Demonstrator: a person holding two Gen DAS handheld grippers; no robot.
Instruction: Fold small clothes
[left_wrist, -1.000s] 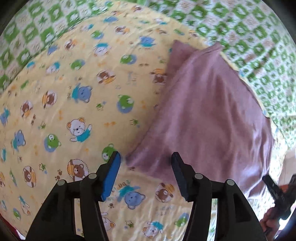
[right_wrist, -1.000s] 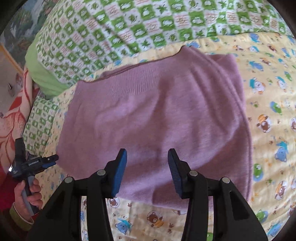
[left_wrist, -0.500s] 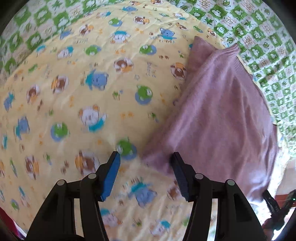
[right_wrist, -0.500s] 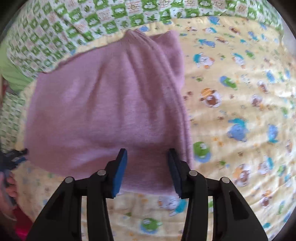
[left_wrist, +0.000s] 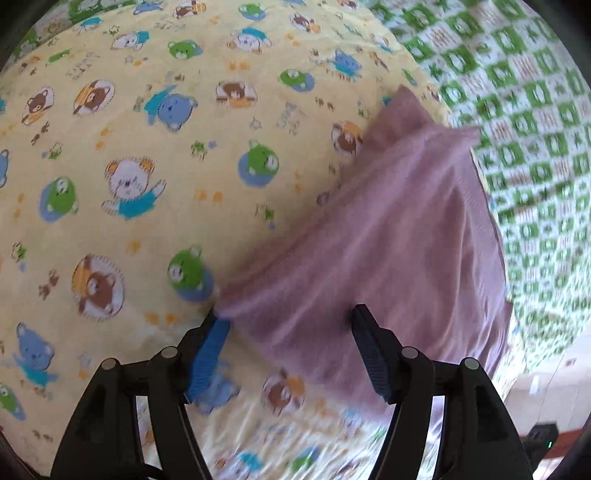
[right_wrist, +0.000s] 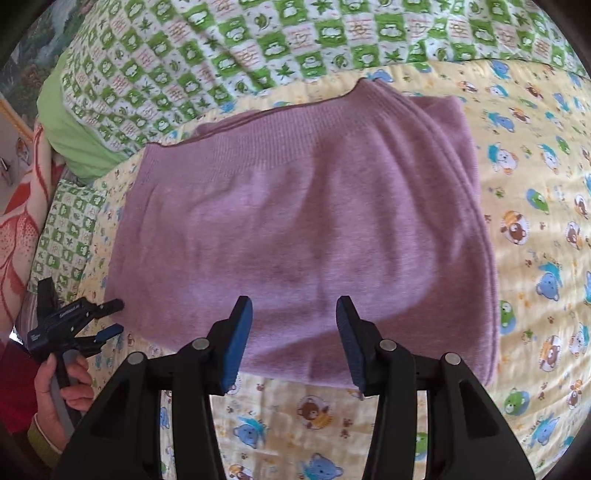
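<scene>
the folded purple garment (right_wrist: 303, 229) lies flat on the yellow bear-print sheet (left_wrist: 129, 166). the left gripper (left_wrist: 290, 328) hovers at its near corner, jaws wide apart, empty. the right gripper (right_wrist: 294, 317) hovers above its near edge, jaws likewise spread, empty.

I take this for a home bedroom: a yellow bear-print sheet (right_wrist: 535, 258), green checked quilt (right_wrist: 258, 48) and, I think, a pillow (right_wrist: 70, 229).

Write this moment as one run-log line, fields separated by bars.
purple knit garment: folded, flat on bear-print sheet | left gripper: open at its corner | right gripper: open above near edge
</scene>
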